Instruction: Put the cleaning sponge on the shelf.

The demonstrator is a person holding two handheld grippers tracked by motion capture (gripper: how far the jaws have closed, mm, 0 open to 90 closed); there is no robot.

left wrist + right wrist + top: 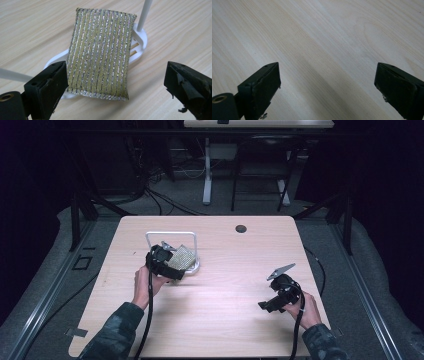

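**Sponge on its rack, between spread fingers**

Pale wood tabletop (pixel 225 295) carries a white rack (pixel 138 46) with the gold-striped sponge (pixel 101 53) lying on it. Your left gripper (pixel 116 82) hovers over it, fingers released; the sponge's near edge sits between them, just beside the left finger. Your right gripper (pixel 327 85) rests well apart, fingers spread over bare wood.

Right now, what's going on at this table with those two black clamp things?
A person holds a two-jaw gripper in each hand over a pale wooden table. The left gripper hangs open over a gold-and-silver striped scouring sponge, which rests on a small white plastic rack with a thin white hoop handle. Its jaws stand either side of the sponge without pressing on it. The right gripper is open too, off to the side over bare wood.
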